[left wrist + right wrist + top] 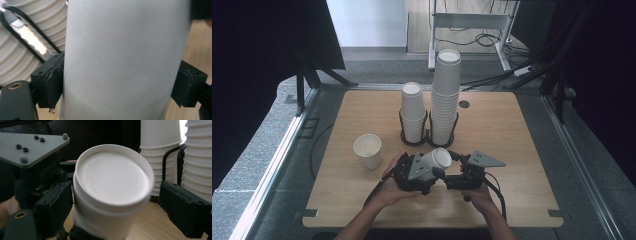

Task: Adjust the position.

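Observation:
A white paper cup (434, 162) with a flat white lid (113, 176) lies tilted above the table's front middle. My left gripper (424, 172) is shut on its body; both pads (52, 82) press into the cup wall (122, 57). My right gripper (444, 170) faces the lidded end from the right. It stands open, one jaw on each side of the cup (105, 220). The left jaw is close against the wall, and the right jaw stands clear of it. The left gripper's grey plate (27, 147) shows at the upper left.
Two stacks of white cups, a short one (413, 112) and a tall one (446, 95), stand in black wire holders behind the grippers. A single open cup (368, 150) stands upright at the left of the wooden table (512, 130).

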`<act>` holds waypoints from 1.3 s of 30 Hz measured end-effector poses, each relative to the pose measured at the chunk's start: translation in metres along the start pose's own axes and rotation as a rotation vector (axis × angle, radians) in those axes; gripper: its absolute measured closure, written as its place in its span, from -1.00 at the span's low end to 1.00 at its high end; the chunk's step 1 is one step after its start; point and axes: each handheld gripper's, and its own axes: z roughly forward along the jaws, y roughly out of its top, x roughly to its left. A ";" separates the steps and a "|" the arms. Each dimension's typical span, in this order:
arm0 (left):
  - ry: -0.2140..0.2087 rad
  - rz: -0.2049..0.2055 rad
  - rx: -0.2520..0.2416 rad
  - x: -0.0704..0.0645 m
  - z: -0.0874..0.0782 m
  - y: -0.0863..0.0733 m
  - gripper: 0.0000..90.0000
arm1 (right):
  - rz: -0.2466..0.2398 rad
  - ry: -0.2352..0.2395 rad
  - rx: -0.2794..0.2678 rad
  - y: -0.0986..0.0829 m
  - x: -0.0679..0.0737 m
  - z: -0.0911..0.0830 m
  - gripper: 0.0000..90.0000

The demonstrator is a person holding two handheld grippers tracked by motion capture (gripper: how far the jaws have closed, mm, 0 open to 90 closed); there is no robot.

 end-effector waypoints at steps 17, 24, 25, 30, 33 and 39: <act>0.041 0.012 0.034 0.022 -0.007 0.011 -0.71 | -0.177 -0.031 0.183 0.040 -0.012 -0.020 -0.71; 0.067 0.052 0.073 0.023 -0.001 0.013 -0.71 | -0.309 -0.034 0.388 0.066 -0.022 -0.010 -0.72; 0.071 0.057 0.076 0.021 0.001 0.013 -0.71 | -0.335 -0.031 0.434 0.069 -0.022 -0.007 -0.72; 0.078 0.095 0.104 0.018 0.006 0.015 -0.71 | -0.478 -0.015 0.669 0.079 -0.020 0.011 -0.75; 0.081 0.119 0.118 0.015 0.010 0.016 -0.71 | -0.530 -0.010 0.768 0.083 -0.020 0.021 -0.76; 0.082 0.154 0.140 0.009 0.016 0.016 -0.71 | -0.598 0.044 0.907 0.090 -0.016 0.041 -0.77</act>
